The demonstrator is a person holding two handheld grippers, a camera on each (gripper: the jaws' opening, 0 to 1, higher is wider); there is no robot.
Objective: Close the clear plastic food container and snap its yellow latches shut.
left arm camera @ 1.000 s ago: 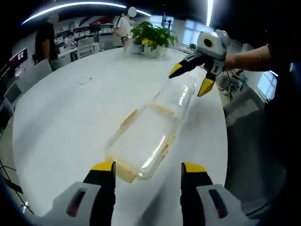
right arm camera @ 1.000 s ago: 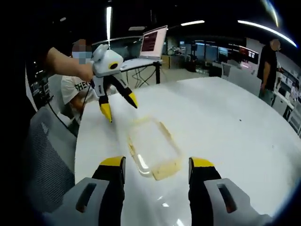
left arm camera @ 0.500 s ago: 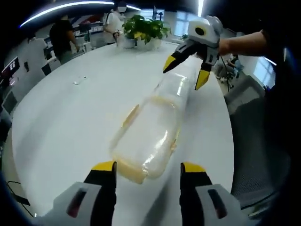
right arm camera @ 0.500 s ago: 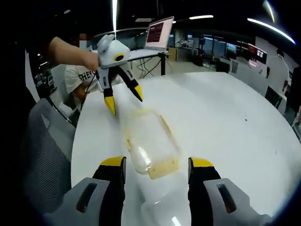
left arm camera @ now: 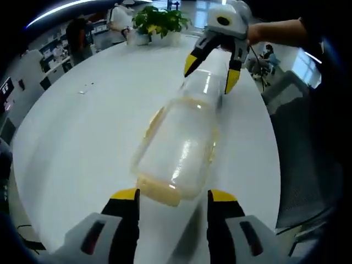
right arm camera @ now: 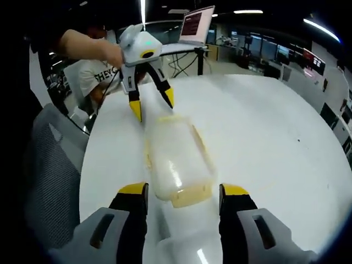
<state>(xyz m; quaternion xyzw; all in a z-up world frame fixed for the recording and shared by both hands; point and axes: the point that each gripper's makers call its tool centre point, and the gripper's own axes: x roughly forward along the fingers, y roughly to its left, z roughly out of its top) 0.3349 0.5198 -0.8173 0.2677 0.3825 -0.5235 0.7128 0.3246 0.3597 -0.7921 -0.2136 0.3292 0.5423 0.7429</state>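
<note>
Holding my left gripper (left arm camera: 170,198) with its yellow-tipped jaws spread wide and gripping nothing, I am looking along the clear plastic food container with the yellowish rim (left arm camera: 179,148), which is lying lengthwise on the round white worktop (left arm camera: 82,143) between my two tools. Its near end is sitting just ahead of those jaws. At the far end my right gripper (left arm camera: 212,63) is straddling the box, jaws likewise parted and empty.

From the right gripper view, my right gripper (right arm camera: 179,195) is hovering close over the near end of the container (right arm camera: 176,162), while the left gripper (right arm camera: 151,99) is poised over the other end. I cannot tell whether the lid is fully seated or where each yellow latch is lying.

As I judge it, pressing one end first could tip or skid the light box across the slick worktop, and the glare on clear plastic could make me miss a latch or pinch the lid askew.
</note>
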